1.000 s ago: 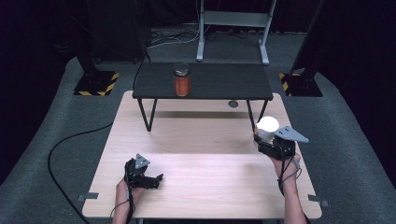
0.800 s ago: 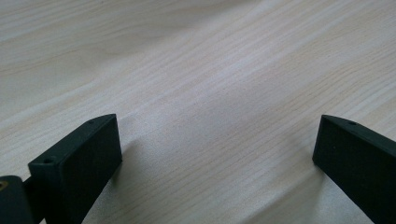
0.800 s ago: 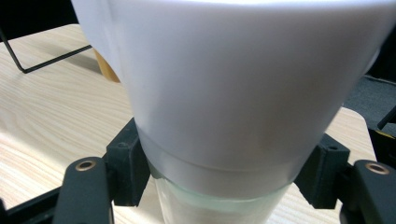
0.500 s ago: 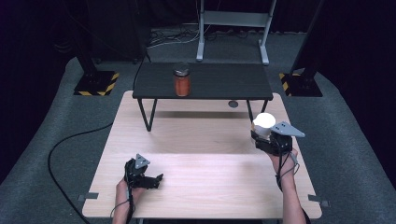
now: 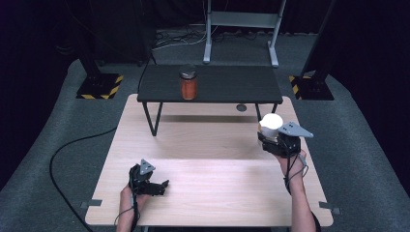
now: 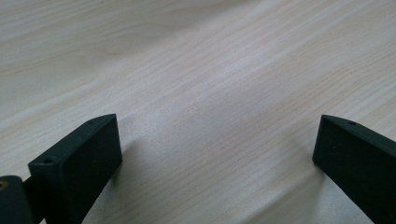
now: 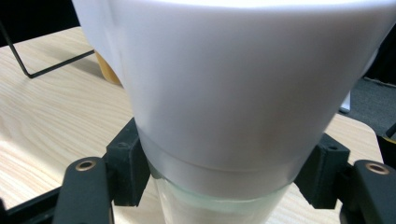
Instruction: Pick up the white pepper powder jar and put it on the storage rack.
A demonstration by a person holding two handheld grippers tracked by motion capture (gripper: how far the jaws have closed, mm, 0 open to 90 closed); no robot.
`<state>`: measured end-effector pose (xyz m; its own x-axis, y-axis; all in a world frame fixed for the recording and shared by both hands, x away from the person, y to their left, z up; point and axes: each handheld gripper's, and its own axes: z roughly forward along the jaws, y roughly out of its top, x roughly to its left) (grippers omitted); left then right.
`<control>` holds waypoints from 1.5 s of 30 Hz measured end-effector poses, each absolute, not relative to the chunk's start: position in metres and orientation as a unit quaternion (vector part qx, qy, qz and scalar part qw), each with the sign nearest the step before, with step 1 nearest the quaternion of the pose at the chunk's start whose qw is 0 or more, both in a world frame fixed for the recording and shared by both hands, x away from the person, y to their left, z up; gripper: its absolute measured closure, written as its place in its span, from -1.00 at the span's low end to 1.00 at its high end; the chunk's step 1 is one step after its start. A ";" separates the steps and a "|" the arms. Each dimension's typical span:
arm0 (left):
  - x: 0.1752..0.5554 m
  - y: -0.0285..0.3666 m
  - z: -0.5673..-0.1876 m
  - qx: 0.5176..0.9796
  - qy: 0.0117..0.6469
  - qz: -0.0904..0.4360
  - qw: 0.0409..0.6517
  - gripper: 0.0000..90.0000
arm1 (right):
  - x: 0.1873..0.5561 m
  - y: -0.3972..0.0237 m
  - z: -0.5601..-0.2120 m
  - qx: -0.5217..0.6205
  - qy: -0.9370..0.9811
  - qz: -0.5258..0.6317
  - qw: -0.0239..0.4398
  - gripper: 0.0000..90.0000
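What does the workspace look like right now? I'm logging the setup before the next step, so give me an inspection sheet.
Surface: light wooden table, with a low black side table standing on its far part.
Job's things: white light bulb, clamped at its neck in the right gripper and held off the table.
Clutter: jar of orange contents upright on the black table; small round grey thing on the wood beside its leg.
Grippers: right shut on the bulb; left gripper open, nothing between its jaws, low at the near edge.
Cables: one trailing from each gripper; a black cable across the carpet on the left.
Surroundings: grey carpet, stand bases with hazard stripes, metal frame behind.
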<state>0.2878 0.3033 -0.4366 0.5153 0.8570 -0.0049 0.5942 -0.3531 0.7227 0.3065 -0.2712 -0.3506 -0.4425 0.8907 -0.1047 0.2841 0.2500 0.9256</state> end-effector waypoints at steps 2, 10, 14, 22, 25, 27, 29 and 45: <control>0.288 0.303 -0.437 0.800 0.453 0.192 0.343 -0.98 | 0.307 -0.271 -0.349 0.408 0.717 0.456 0.334 -0.34; 0.288 0.303 -0.437 0.800 0.453 0.192 0.343 -0.98 | 0.310 -0.269 -0.343 0.403 0.718 0.457 0.335 -0.34; 0.288 0.303 -0.437 0.800 0.453 0.192 0.343 -0.98 | 0.312 -0.268 -0.339 0.401 0.718 0.459 0.336 -0.34; 0.288 0.303 -0.437 0.800 0.453 0.192 0.343 -0.98 | 0.316 -0.267 -0.334 0.397 0.719 0.460 0.336 -0.34; 0.288 0.303 -0.437 0.800 0.453 0.192 0.343 -0.98 | 0.317 -0.266 -0.332 0.396 0.720 0.459 0.337 -0.34; 0.288 0.303 -0.437 0.800 0.453 0.192 0.343 -0.98 | 0.318 -0.266 -0.331 0.396 0.720 0.460 0.336 -0.34; 0.288 0.303 -0.437 0.800 0.453 0.192 0.343 -0.98 | 0.319 -0.266 -0.330 0.397 0.719 0.461 0.335 -0.34; 0.288 0.303 -0.437 0.800 0.454 0.192 0.343 -0.98 | 0.327 -0.262 -0.321 0.390 0.722 0.463 0.335 -0.34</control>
